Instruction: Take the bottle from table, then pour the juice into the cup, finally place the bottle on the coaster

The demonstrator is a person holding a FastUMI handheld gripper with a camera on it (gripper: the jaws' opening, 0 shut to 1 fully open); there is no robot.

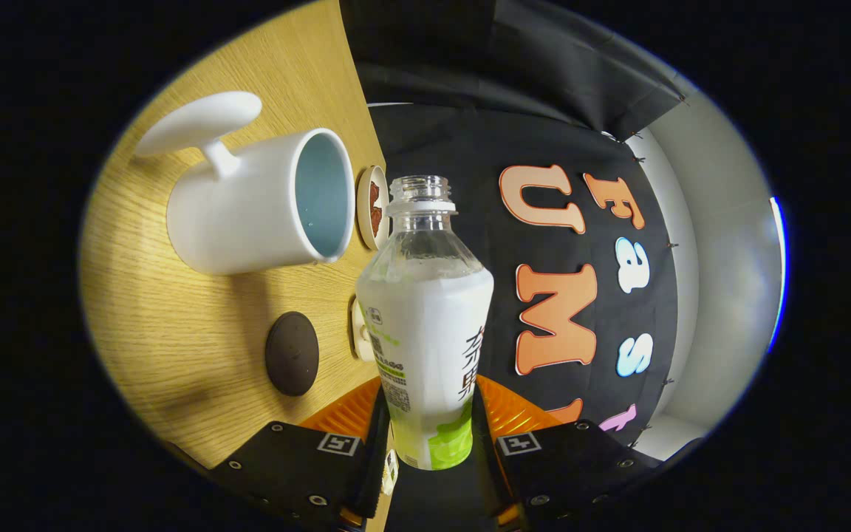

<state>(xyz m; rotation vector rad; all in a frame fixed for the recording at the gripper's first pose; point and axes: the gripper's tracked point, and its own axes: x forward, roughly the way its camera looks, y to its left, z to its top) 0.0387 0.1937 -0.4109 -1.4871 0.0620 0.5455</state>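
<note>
Bottle first: it's a clear plastic bottle (pixel 425 318) with a white and green label wrap, cap off, threaded neck bare at the top. It sits right between the two fingers (pixel 348 417) of the tool (pixel 429 436), and both fingers press against its lower sides, so the tool is clamped on it. Liquid inside looks whitish and reaches up to about the shoulder, with a clear stretch above that.

Whole view is rolled sideways, so the light wood-grain surface (pixel 174 332) runs up along one side of the bottle instead of lying flat under it. On that surface is a white ceramic cup (pixel 248 210) with a pale blue inside and a fat rounded handle. Its open mouth faces toward the bottle's neck, and the bottle's opening is near the cup's rim but not touching it. I can't see any liquid coming out of the neck.

Just beside the cup's rim, close to the bottle neck, there's a small round light-rimmed disc (pixel 372 207) with a reddish-brown centre. Nearer the fingers lies a dark brown round coaster (pixel 292 353), apart from the cup. Another small whitish round thing (pixel 361 329) peeks out from behind the bottle's label, mostly hidden, can't tell what it is.
</note>
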